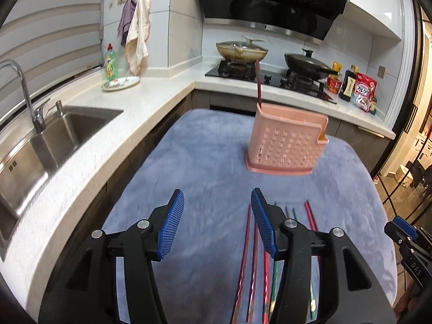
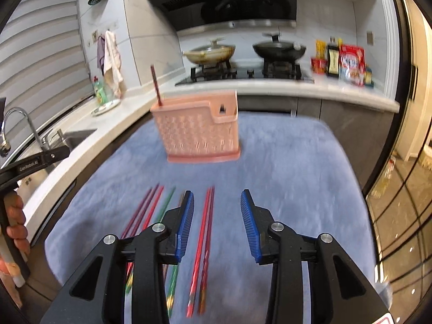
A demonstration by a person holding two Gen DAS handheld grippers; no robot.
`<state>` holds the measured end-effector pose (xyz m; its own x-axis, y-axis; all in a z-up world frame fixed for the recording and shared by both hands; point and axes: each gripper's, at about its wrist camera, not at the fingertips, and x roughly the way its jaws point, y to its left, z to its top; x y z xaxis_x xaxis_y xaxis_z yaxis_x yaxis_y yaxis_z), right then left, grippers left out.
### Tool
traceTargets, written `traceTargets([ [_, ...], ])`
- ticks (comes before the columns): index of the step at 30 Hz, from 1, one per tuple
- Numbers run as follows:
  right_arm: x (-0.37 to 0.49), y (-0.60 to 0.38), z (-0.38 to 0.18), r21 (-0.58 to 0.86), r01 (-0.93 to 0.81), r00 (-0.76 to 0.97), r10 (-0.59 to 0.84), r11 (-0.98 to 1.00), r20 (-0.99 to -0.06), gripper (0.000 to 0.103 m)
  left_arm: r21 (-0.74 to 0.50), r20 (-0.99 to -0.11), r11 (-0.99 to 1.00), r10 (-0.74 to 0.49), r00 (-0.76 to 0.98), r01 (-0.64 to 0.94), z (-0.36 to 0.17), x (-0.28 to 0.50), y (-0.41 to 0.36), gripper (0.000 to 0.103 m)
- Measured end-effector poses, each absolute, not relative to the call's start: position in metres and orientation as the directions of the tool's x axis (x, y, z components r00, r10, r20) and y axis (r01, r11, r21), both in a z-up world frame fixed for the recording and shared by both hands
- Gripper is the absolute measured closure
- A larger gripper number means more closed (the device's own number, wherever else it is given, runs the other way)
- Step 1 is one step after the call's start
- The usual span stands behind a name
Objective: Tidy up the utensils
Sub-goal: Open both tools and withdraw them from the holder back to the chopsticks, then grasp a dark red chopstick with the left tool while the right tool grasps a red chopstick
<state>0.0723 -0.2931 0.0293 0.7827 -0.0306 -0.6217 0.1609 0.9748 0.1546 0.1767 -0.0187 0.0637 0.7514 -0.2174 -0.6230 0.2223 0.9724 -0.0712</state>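
Observation:
A pink perforated utensil holder [image 1: 287,143] stands on the blue cloth [image 1: 205,167], with one dark red chopstick [image 1: 258,83] upright in its left end. It also shows in the right wrist view [image 2: 198,132] with the chopstick [image 2: 156,86]. Several red, maroon and green chopsticks [image 2: 201,248] lie side by side on the cloth near me; in the left wrist view they [image 1: 247,259] lie under my right finger. My left gripper [image 1: 217,224] is open and empty above the cloth. My right gripper [image 2: 217,226] is open and empty, straddling a red pair.
A steel sink [image 1: 54,145] with a tap sits left in the white counter. A plate [image 1: 121,83] and a green soap bottle [image 1: 110,63] stand behind it. The stove [image 1: 270,77] with two pans and food packets [image 1: 361,90] are at the back.

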Motion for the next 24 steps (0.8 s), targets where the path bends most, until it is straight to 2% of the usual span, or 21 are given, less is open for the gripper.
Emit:
traceTargets([
  [11, 0.037, -0.273, -0.027, 0.129, 0.200, 0.715, -0.055, 0.971, -0.697, 0.068, -0.097, -0.707, 0.976, -0.206, 0.676, 0.197, 0.003, 0.133, 0.001, 0.054],
  [24, 0.041, -0.261, -0.071, 0.120, 0.200, 0.659, -0.043, 0.972, -0.751, 0.070, -0.063, -0.747, 0.976, -0.185, 0.639, 0.210, -0.037, 0.110, -0.001, 0.054],
])
